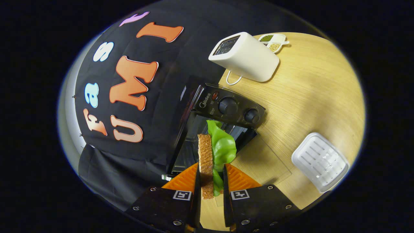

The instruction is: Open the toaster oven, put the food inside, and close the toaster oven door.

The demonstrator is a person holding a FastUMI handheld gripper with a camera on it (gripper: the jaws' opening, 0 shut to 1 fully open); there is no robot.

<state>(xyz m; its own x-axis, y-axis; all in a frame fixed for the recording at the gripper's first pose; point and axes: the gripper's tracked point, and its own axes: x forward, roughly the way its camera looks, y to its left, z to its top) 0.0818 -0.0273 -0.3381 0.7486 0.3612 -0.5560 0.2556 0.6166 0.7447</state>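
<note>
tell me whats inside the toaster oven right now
The toaster oven door hangs open, showing a dark cavity. The sandwich, clamped between the gripper jaws, hides much of the opening, so I can't tell whether anything sits inside.

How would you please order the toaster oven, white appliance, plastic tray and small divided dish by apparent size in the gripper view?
1. toaster oven
2. white appliance and plastic tray, alike
3. divided dish, farthest away

The tongs hold the sandwich.

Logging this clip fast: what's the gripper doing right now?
Gripper: jaws closed on the sandwich, a bread slice with a lettuce leaf, held just ahead of the open toaster oven.
</note>
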